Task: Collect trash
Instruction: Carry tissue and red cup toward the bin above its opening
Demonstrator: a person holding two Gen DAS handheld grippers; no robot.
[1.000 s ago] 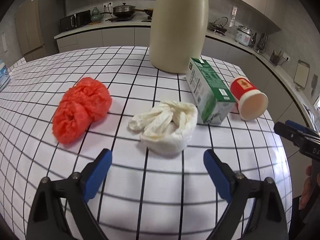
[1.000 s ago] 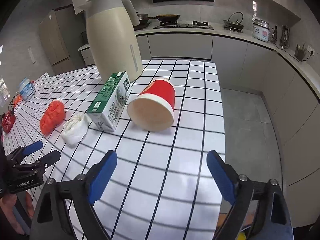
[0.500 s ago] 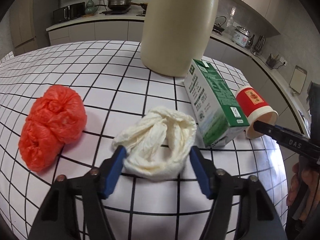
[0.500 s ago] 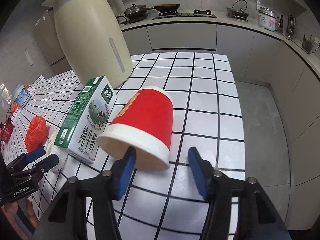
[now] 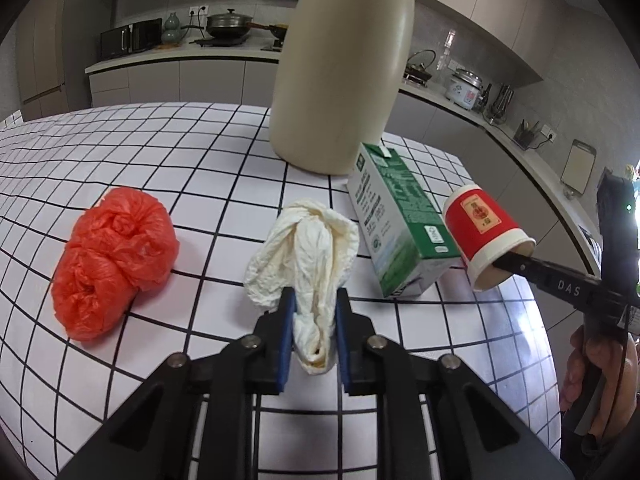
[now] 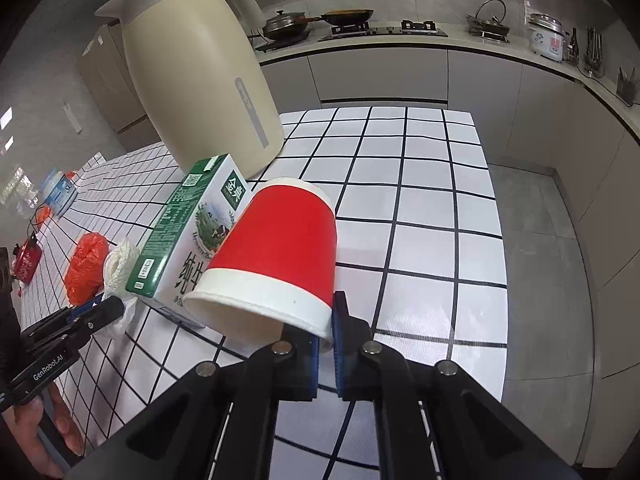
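My left gripper (image 5: 313, 326) is shut on the near end of a crumpled white paper wad (image 5: 308, 254) lying on the checked table (image 5: 200, 184). My right gripper (image 6: 325, 336) is shut on the rim of a red paper cup (image 6: 280, 256) lying on its side, one finger inside the mouth. The cup also shows in the left wrist view (image 5: 482, 226), with the right gripper's finger (image 5: 532, 270) in its mouth. A green milk carton (image 5: 394, 216) lies between wad and cup. A crumpled red plastic bag (image 5: 112, 260) lies left of the wad.
A tall cream thermos jug (image 5: 344, 68) stands behind the carton, close to it. The table's right edge (image 6: 490, 184) drops to a grey floor. Small items (image 6: 60, 196) sit at the far left of the table. Kitchen counters run behind.
Both grippers moved forward and closed: the left on the white paper wad, the right on the cup's rim. The cup has tilted slightly.
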